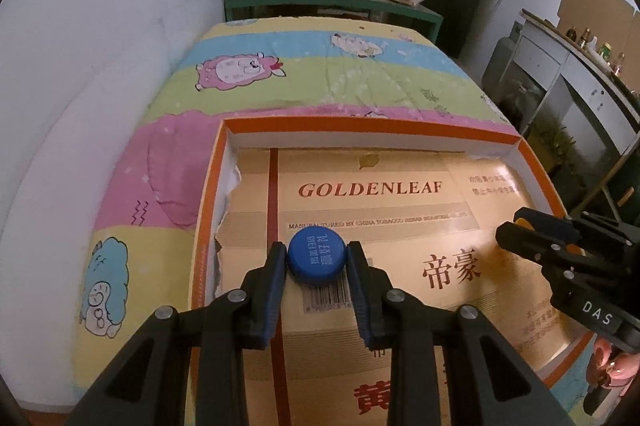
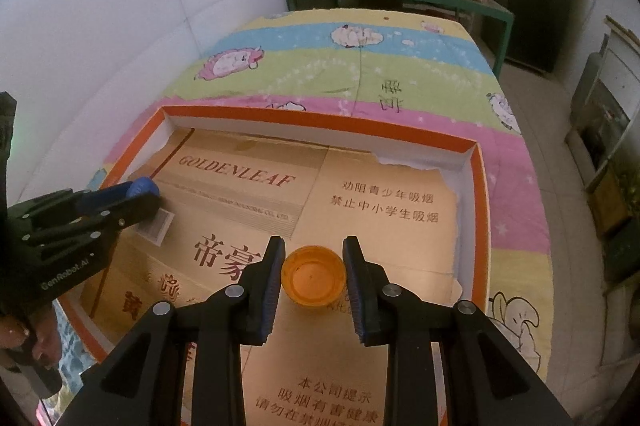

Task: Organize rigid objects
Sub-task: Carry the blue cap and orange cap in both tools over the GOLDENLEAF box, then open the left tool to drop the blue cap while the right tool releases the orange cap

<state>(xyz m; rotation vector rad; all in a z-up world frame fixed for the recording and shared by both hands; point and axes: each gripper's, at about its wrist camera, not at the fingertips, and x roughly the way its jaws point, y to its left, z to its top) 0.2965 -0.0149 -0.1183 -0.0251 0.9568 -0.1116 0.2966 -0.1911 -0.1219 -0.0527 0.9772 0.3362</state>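
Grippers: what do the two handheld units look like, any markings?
Both are black, with angular linkage arms, silver pivot pins and ribbed blue pads lining the fingers. The right gripper carries white "DAS" lettering; the left gripper reads "GenRobot.AI". No cables or sleeves show.

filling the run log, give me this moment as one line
left gripper: shut on blue bottle cap | right gripper: shut on orange cap | both over cardboard-lined tray
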